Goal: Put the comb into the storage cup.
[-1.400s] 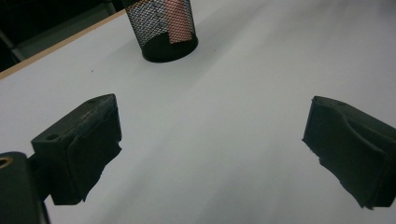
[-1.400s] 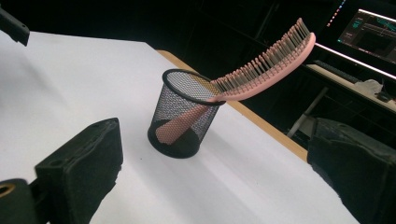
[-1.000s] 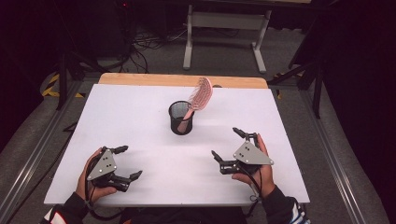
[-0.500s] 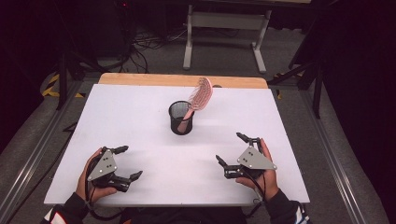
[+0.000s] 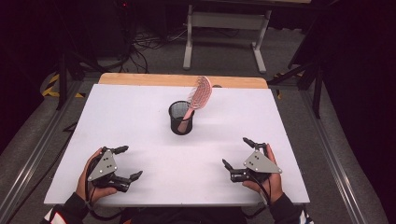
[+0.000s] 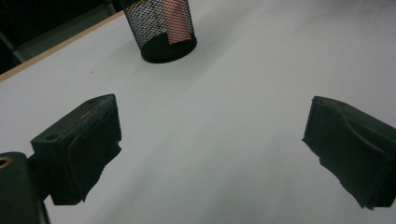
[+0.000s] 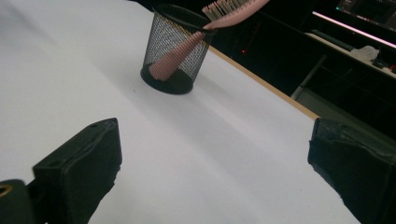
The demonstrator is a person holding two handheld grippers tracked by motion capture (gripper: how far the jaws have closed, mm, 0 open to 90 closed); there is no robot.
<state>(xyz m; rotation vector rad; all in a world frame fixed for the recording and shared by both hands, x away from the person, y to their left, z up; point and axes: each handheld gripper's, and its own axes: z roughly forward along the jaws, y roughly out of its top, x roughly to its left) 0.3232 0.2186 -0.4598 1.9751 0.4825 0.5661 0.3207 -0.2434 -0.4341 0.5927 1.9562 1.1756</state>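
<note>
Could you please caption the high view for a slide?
Pink brush leaning in mesh cup; both grippers open, near edge.

The right tool [image 7: 212, 163] shows as two black jaws rising from the bottom edge, set wide apart with nothing between them. Below and ahead lies the white table [image 7: 196, 140], its wooden edge running diagonally at the right. A black mesh cup [image 7: 173, 51] stands upright on the table, well apart from the jaws. A pink brush [image 7: 205, 32] leans inside the cup: the handle end sits at the cup's base, and the bristled head projects past the rim toward the upper right. Beyond the table edge the background is dark; what appears to be a desk [image 7: 355, 37] shows there, too dim to identify with certainty.
</note>
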